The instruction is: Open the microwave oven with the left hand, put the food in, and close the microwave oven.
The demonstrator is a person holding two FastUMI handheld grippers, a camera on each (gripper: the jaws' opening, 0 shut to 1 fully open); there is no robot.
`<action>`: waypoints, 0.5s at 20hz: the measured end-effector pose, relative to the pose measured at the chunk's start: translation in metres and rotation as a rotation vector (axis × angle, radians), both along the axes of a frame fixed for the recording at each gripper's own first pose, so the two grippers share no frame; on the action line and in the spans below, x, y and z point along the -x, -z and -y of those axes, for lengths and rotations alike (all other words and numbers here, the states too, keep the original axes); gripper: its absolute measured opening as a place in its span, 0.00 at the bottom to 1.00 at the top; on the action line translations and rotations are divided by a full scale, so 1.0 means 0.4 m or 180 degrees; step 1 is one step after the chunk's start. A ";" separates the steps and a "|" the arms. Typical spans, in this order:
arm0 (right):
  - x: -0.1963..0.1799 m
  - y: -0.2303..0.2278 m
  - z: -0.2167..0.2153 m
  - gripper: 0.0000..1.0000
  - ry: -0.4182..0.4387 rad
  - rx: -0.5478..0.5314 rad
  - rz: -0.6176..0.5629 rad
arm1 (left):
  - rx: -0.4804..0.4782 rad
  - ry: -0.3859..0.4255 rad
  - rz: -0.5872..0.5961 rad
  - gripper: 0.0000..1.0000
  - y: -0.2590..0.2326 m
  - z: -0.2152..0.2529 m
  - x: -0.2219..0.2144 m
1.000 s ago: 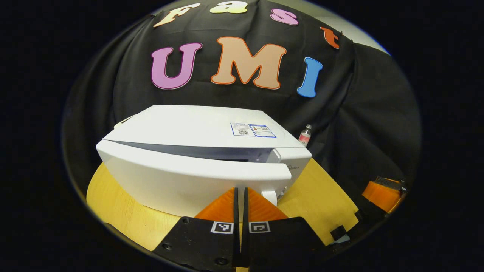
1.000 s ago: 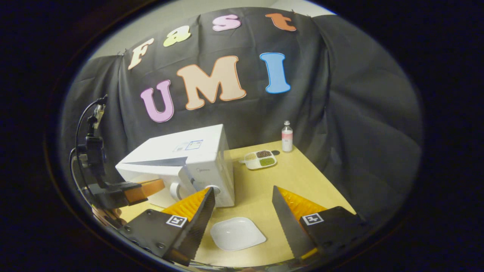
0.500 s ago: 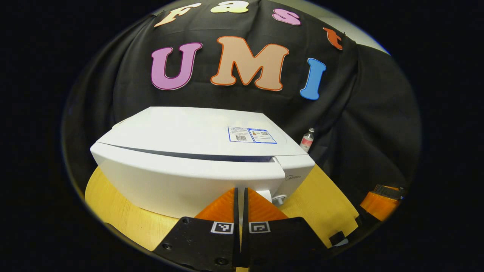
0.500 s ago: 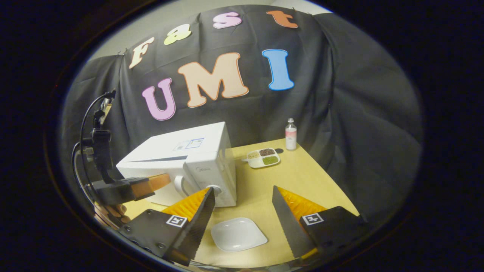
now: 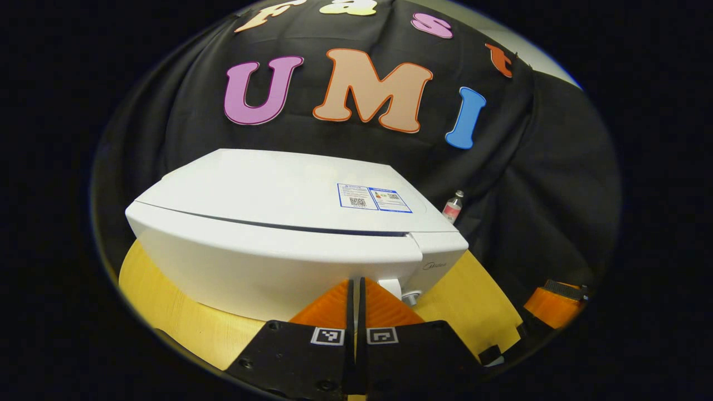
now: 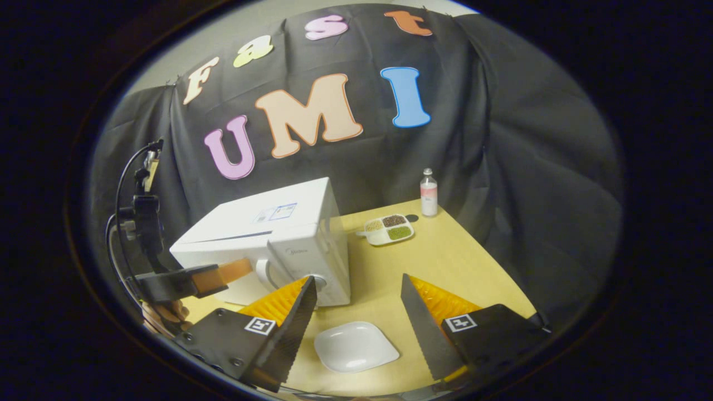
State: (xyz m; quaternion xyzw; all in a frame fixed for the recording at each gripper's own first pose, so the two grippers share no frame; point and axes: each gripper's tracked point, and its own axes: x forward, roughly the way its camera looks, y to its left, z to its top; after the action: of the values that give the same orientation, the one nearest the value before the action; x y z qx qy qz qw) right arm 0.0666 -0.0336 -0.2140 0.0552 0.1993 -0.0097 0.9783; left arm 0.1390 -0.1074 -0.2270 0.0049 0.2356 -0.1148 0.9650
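The white microwave (image 5: 278,189) stands on the wooden table (image 5: 167,312), and only a thin dark seam shows between its door (image 5: 267,262) and its body. My left gripper (image 5: 355,281) is shut with nothing between its fingers, its tips against the door's front beside the handle (image 6: 262,274). In the right gripper view the left gripper (image 6: 239,269) reaches the door from the left. My right gripper (image 6: 357,277) hangs open above an empty white plate (image 6: 355,346), to the right of the microwave.
A divided dish (image 6: 388,229) with beans and grains lies at the back of the table (image 6: 445,262), and a small bottle (image 6: 429,193) stands behind it. The black cloth wall runs close behind the microwave. A hand (image 6: 161,314) holds the left gripper.
The microwave door has swung from a wide wedge-shaped gap to almost flush as my shut left gripper pushed forward on it. The right gripper has barely moved.
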 end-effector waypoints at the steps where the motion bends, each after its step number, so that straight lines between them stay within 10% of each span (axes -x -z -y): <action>1: 0.001 0.003 -0.001 0.99 -0.0006 0.0011 -0.0012 | -0.0001 -0.0006 0.0006 0.01 -0.006 -0.010 0.003; 10: 0.011 0.007 0.008 0.89 -0.0009 0.0063 -0.0045 | 0.0211 -0.0198 0.0006 0.01 -0.012 -0.023 -0.017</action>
State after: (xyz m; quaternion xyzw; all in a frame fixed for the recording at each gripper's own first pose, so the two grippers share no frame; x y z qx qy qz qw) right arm 0.0620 -0.0368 -0.2170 0.0451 0.2062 -0.0106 0.9774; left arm 0.1457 -0.0984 -0.2220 -0.0343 0.2308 -0.0925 0.9680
